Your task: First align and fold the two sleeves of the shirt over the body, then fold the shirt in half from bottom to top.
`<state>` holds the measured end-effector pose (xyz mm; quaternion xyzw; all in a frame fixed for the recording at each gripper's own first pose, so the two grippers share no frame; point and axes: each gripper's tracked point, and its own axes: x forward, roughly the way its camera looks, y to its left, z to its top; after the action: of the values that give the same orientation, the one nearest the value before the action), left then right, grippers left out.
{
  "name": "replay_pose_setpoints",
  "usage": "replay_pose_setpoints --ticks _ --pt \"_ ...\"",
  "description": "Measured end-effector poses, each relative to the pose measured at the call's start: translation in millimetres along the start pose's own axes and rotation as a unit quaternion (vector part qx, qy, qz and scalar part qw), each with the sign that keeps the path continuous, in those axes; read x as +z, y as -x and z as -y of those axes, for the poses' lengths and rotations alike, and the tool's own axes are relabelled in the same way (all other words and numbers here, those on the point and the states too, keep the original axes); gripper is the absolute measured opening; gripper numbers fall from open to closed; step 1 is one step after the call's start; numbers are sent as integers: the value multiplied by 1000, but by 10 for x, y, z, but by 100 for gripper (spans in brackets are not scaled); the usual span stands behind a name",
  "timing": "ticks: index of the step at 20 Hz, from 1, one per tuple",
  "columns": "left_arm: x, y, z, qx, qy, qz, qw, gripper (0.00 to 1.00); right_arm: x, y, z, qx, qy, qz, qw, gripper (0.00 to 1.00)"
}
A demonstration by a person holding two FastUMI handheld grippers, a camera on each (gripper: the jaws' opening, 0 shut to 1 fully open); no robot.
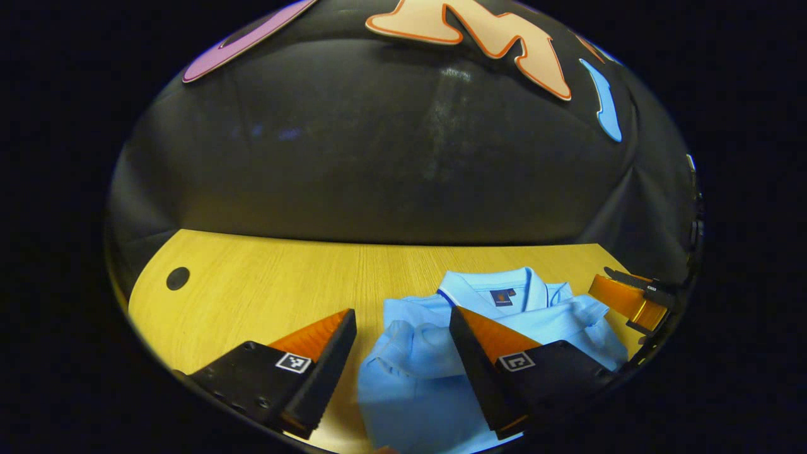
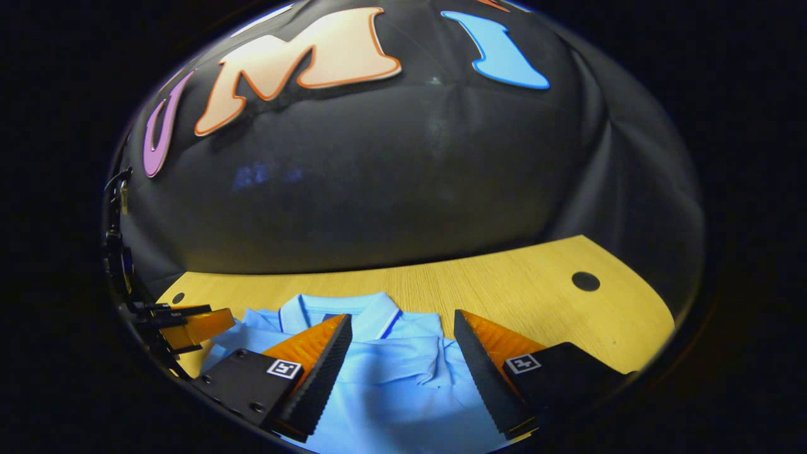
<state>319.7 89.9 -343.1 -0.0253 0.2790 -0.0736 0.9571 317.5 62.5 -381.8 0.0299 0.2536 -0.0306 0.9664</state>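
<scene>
A light blue polo shirt (image 1: pixel 416 372) lies on the wooden table (image 1: pixel 265 284), collar toward the wall, with both sleeves lying folded across its body. My left gripper (image 1: pixel 402 321) hovers open above the shirt's left side, nothing between its fingers. In the right gripper view the same shirt (image 2: pixel 397 378) spreads below my right gripper (image 2: pixel 402 325), which is open over the shirt's right shoulder area. The right gripper (image 1: pixel 633 296) also shows at the far right edge of the left gripper view, and the left gripper (image 2: pixel 189 325) at the left edge of the right gripper view.
The table has a round cable hole near each back corner, one hole (image 1: pixel 178 278) left of the shirt and one hole (image 2: pixel 585 281) to its right. The black booth wall rises directly behind the table's back edge.
</scene>
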Motion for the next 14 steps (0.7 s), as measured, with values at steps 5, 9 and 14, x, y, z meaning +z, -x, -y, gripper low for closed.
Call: replay_pose_setpoints --ticks 5,9,14 --pt "370 784 166 13 -11 65 998 97 479 827 0 10 23 77 997 100" --pt "666 1580 374 19 -20 124 992 96 773 1598 34 22 25 114 993 100" --pt "778 2428 579 26 -38 162 986 96 989 2436 64 37 22 150 988 100"
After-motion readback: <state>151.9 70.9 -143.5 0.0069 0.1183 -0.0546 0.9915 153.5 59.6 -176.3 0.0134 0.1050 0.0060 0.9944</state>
